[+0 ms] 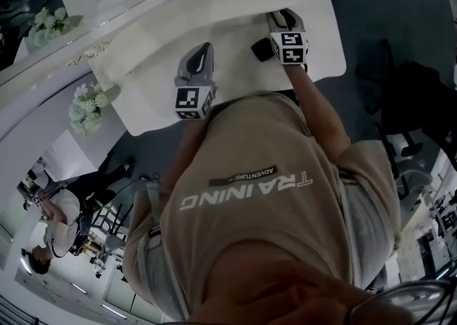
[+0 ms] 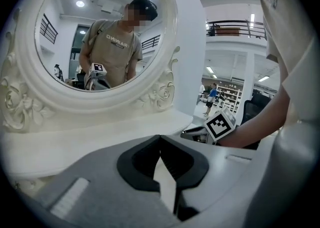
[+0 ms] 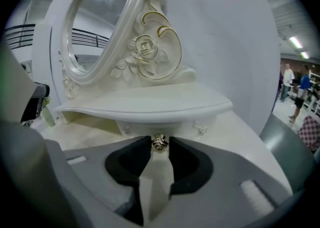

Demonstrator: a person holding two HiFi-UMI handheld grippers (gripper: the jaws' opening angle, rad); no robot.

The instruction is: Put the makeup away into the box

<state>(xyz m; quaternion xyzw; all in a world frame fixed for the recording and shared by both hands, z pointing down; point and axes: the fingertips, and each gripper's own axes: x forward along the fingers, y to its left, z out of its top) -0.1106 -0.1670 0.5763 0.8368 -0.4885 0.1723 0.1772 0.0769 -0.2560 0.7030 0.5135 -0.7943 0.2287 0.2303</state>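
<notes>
Knob (image 3: 159, 143), small and gold-toned, sits on the pale drawer front (image 3: 150, 126) tucked under the curved shelf (image 3: 150, 104) of the white vanity. I can't make out any makeup from where things stand. The right claw (image 3: 160, 148) is clenched on that knob, one dark pad on each side of it and both tips pressed close against the drawer front.

Above the shelf rises the oval mirror (image 3: 100, 26), its white frame carved with a gilt-edged rose (image 3: 145, 46). The white counter (image 3: 240, 132) spreads out to the right of the drawer and runs off toward the pale wall.

The left claw (image 2: 160, 139) is shut, tips meeting with nothing between them, pointed at the mirror from off to the side. From that side the right claw's marker cube (image 2: 221, 124) shows just beyond it, at the end of the person's bare forearm (image 2: 265, 119). The glass reflects a person in a tan T-shirt.

From above, both claws are over the counter, the left one nearer its edge and the right one farther in. White flowers (image 1: 86, 109) stand off the counter's left corner.
</notes>
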